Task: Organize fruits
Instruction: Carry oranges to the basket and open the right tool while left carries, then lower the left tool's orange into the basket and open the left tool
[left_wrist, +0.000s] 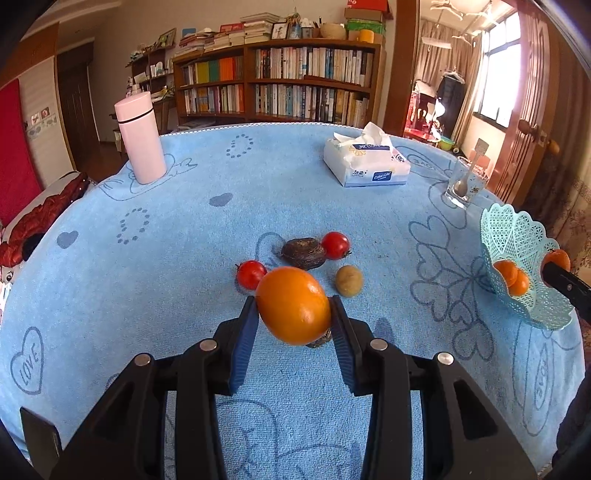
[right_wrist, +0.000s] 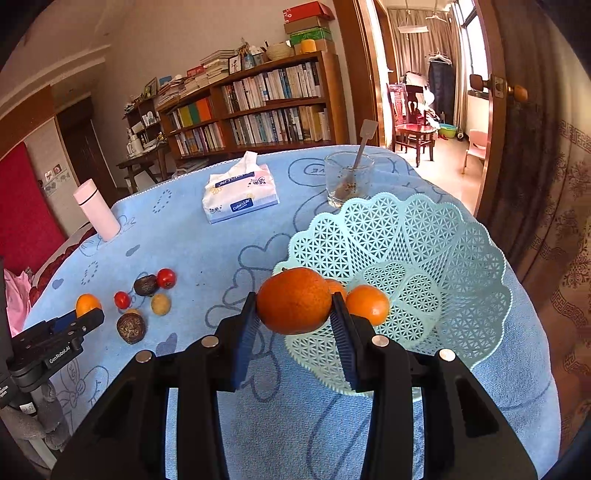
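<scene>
Blue towel-covered table, bookshelf behind. Orange pinched between the blue pads of the left gripper, lifted clear of the cloth, above a dark wrinkled fruit. Just beyond: two red tomatoes, another dark fruit, a small brown fruit, all close together mid-table. Second orange clamped likewise in the right gripper, held at the near rim of the lattice basket, two oranges already inside. Basket close to the table's right edge, glass with spoon behind it. Tissue pack and pink flask far back. Bare cloth between fruit cluster and basket, and wide bare cloth to the left.
</scene>
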